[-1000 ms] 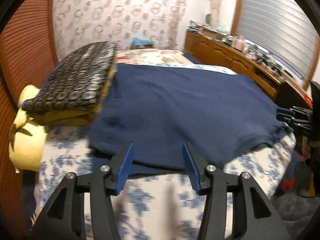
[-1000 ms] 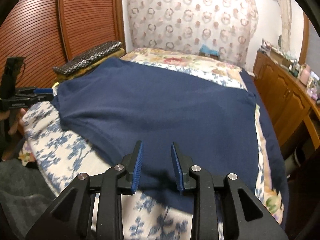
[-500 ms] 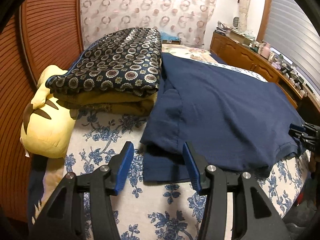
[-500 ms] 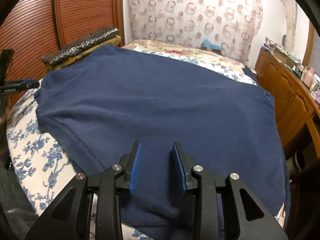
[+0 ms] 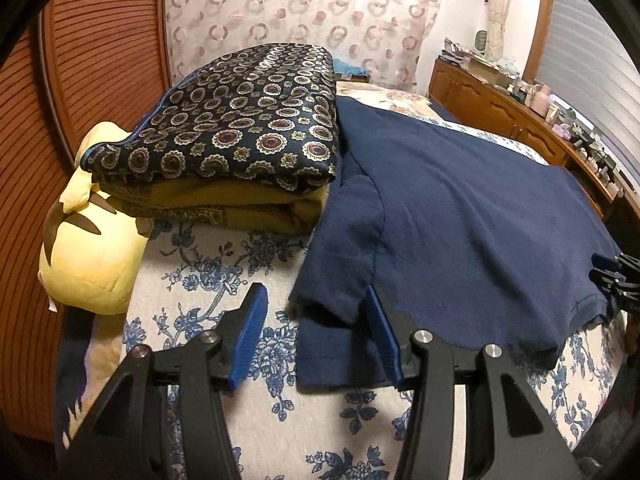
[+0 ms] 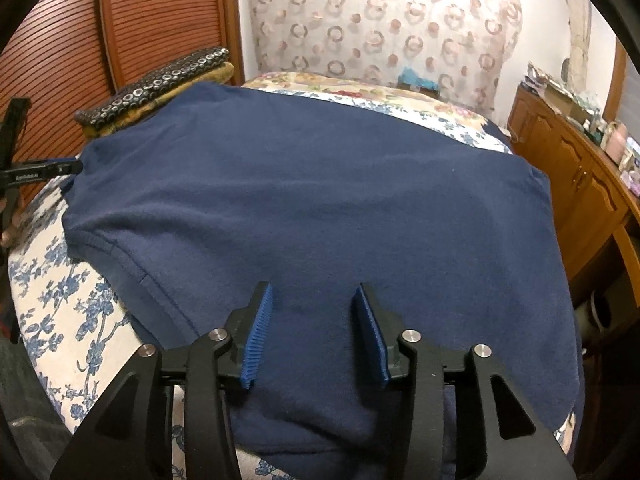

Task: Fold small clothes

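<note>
A navy blue garment [image 5: 460, 216] lies spread flat on the floral bedsheet [image 5: 208, 280]; it fills the right wrist view [image 6: 312, 208]. My left gripper [image 5: 316, 334] is open and empty, low over the garment's near left corner where a sleeve folds over. My right gripper [image 6: 312, 332] is open and empty just above the garment's near hem. The right gripper shows at the right edge of the left wrist view [image 5: 616, 280]. The left gripper shows at the left edge of the right wrist view [image 6: 44, 170].
A stack of folded patterned and mustard cloth [image 5: 240, 136] lies against the garment's left side, with a yellow plush pillow [image 5: 88, 256] beside it. A slatted wooden wall [image 5: 80, 80] runs along the left. A wooden dresser [image 6: 580, 176] with clutter stands to the right of the bed.
My left gripper has swung left to the garment's sleeve corner. My right gripper has moved in over the near hem and its jaws have spread a little wider.
</note>
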`<state>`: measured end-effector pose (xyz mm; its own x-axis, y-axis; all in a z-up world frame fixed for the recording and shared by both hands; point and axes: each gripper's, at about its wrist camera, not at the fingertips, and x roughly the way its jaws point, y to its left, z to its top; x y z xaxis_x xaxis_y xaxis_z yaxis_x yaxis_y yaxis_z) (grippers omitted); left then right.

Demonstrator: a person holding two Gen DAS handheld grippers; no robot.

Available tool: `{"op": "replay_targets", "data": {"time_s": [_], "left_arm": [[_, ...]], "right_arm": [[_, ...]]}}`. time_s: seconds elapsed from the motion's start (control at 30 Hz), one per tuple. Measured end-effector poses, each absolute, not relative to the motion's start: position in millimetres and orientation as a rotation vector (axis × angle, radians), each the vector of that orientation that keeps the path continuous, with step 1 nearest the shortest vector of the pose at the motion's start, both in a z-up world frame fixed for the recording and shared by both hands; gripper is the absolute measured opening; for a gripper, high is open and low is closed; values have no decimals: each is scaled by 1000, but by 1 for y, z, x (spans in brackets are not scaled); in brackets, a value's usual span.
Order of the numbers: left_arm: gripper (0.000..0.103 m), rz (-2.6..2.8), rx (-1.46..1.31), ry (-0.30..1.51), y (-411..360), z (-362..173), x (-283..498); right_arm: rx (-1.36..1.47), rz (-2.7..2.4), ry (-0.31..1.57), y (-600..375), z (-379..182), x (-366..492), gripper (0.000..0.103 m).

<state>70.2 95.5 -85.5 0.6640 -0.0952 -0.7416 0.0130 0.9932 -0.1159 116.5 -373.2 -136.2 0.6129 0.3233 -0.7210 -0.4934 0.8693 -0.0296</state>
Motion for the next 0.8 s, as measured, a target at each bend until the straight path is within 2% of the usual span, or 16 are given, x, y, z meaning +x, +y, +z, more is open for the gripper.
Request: {"op": "replay_targets", "data": {"time_s": [0.2,0.53,0.67,0.7,0.73,0.8], "left_arm": [[50,-73,-104,860,94,-90,72],[49,-110,-112,859,86,-91,69],[34,-130,-122,856,85,-91,72],[26,-130,-119,855,85,-90,74],[24,-131,-114,853,85,-91,75],[8,-160,-133,858,86,-91,76]], "right_arm": [[-235,474,781,-372,-137,117,53],[-233,475,783,-372,-137,118,54],[-232,475,783,-371,-137,118,54],[-232,475,783,-371,-137,118,54],[-232,475,783,-371,-137,118,54],[-233,474,782,-371,-137,118,54]]}}
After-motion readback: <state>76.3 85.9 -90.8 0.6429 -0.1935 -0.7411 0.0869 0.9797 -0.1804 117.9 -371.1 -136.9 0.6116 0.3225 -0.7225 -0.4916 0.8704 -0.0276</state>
